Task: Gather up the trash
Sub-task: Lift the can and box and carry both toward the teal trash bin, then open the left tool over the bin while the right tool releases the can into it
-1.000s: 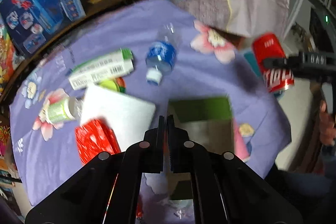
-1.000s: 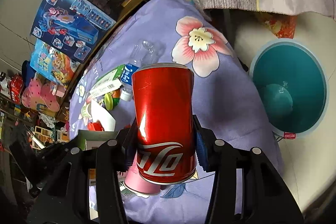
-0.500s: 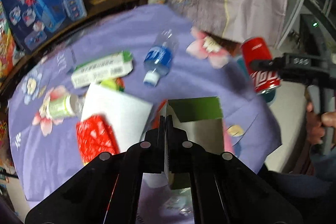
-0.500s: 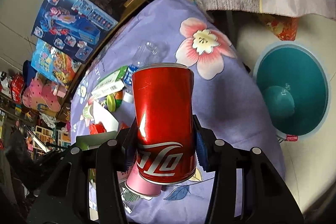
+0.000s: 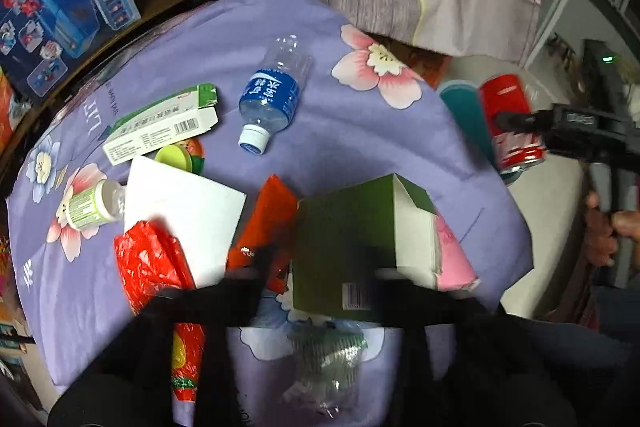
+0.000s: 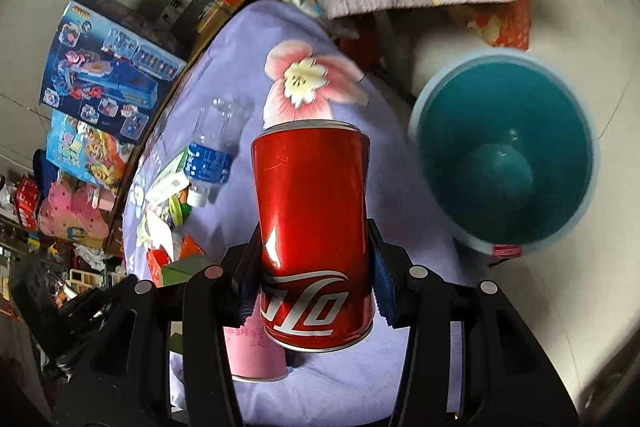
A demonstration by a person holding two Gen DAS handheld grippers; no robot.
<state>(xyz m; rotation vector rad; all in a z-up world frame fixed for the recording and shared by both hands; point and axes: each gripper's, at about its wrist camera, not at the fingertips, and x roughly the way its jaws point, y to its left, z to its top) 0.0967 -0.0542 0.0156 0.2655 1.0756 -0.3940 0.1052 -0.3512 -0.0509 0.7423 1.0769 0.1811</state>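
My right gripper [image 6: 316, 291] has its fingers pinching the red cola can [image 6: 314, 227] upright, top pointing away from me. The teal bin [image 6: 504, 155] sits just beyond and right of the can, off the counter's [image 6: 240, 75] edge, mouth up. My left gripper [image 5: 320, 263] is opening, fingers spreading around the green carton [image 5: 360, 243], not yet pressing it.

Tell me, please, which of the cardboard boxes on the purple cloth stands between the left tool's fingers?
The green box, nearest the camera, sits between the opening left tool; the long white-and-green carton lies farther back beside the water bottle.
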